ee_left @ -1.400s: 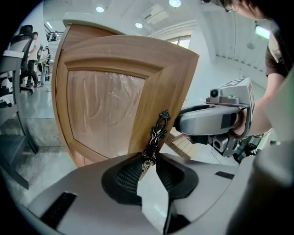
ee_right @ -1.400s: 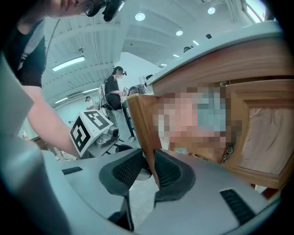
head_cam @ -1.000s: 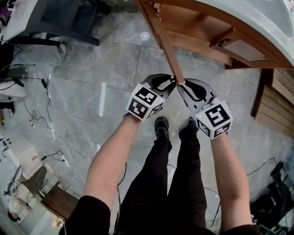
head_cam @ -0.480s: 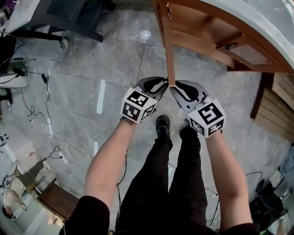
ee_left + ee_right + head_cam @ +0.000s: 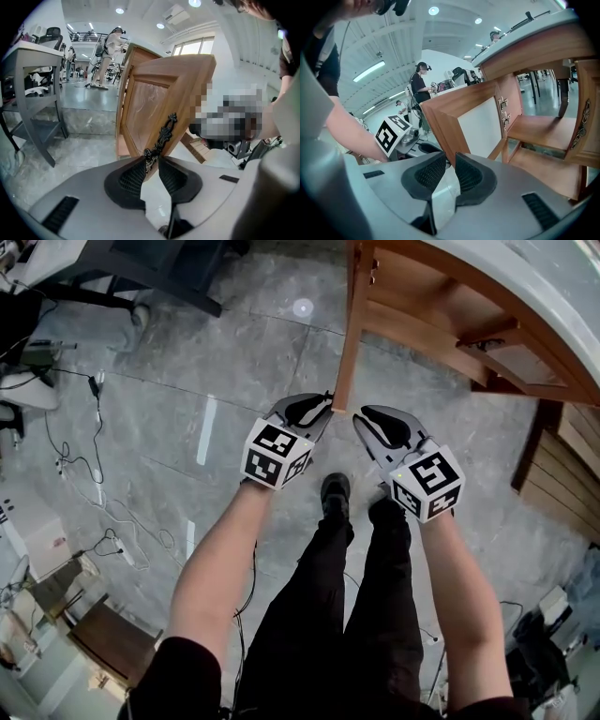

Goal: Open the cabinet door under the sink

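The cabinet door [image 5: 348, 334] stands swung out toward you, edge-on. Your left gripper [image 5: 151, 158] has its jaws closing around the lower end of the ornate handle [image 5: 165, 132], likely for pulling purchase. Your right gripper [image 5: 449, 157], jaws half apart and empty, waits just off the door's edge.

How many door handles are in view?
2. One black handle is on the open door, its lower end between the left tool's closing jaws. The other handle is on the second door, at the right gripper view's right edge. More may be hidden.
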Motion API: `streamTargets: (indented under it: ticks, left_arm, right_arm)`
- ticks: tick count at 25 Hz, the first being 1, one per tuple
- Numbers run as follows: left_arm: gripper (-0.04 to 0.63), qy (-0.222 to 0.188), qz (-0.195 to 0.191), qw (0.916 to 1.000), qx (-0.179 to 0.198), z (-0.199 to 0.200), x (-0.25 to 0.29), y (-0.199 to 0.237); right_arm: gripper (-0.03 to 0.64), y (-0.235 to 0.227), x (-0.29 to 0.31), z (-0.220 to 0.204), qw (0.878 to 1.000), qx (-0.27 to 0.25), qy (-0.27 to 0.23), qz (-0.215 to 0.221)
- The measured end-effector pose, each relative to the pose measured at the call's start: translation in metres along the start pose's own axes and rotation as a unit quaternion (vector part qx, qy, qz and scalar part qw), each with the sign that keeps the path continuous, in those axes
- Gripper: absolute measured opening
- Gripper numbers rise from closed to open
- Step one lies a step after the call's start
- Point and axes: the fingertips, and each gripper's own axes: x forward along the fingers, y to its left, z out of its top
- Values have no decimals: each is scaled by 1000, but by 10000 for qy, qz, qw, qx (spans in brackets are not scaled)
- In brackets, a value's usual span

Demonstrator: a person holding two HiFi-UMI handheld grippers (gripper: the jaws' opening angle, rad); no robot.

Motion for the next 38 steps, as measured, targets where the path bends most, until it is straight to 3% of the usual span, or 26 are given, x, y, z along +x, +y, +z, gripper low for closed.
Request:
streamTargets:
  ticks: [8,13,20,27,32,38]
  left_arm:
    - [72,-84,523,9984,-208,-3,-22,30]
    - [57,-145,766,9969,-118,-5,-36,19]
    - [54,-136,265,9995,-110,5,-7,-59]
    - [54,-187,-49,9998,1,55,54,-103]
    - [53,-226,-47,9995,212,101,105,-114]
    - [53,-280,100,9995,146,149,148,-131]
  right_arm:
    - [78,5,1,4,10000,70,-24,19]
    - [75,-2,-7,5,9999,105,-67,-89]
    - [69,-52,-46,13,9975,270,-223,-618]
    - [67,-113,-95,12,9935,375,-252,-1040]
    - [69,-171,-130,5,9887,564,-306,-1352]
    - [71,-220,-163,10,9864,618,-317,-1487]
